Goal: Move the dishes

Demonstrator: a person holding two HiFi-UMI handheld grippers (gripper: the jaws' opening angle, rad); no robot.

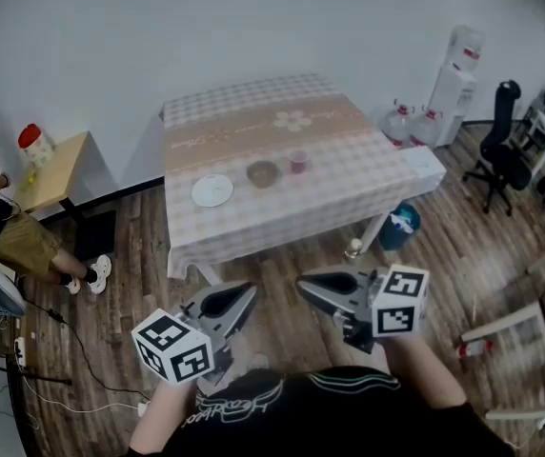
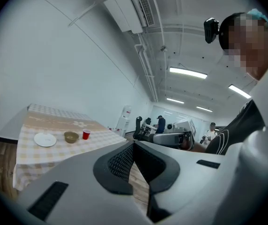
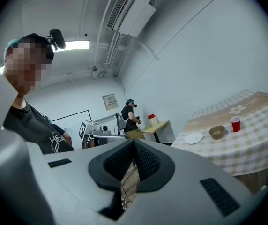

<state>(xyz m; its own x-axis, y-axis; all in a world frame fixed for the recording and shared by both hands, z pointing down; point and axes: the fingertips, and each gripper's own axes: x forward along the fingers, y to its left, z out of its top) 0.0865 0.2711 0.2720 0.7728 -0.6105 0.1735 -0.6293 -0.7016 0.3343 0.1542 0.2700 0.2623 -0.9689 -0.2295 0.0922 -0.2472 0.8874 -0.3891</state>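
Observation:
On the checked tablecloth of the table (image 1: 349,184) a white plate (image 1: 212,190), a brown bowl (image 1: 263,173) and a red cup (image 1: 298,162) stand in a row near the front edge. Both grippers hang low in front of the person, well short of the table. My left gripper (image 1: 249,293) is shut and holds nothing. My right gripper (image 1: 303,283) is likewise shut and holds nothing. The left gripper view shows the plate (image 2: 45,139), bowl (image 2: 71,137) and cup (image 2: 86,135) far off to the left. The right gripper view shows the plate (image 3: 193,138), bowl (image 3: 217,132) and cup (image 3: 235,124) far off to the right.
A small wooden side table (image 1: 58,174) with a red container stands at the left, a seated person (image 1: 10,231) beside it. A water dispenser (image 1: 455,82), an office chair (image 1: 501,146) and a blue bin (image 1: 401,222) are at the right. Cables lie on the floor at left.

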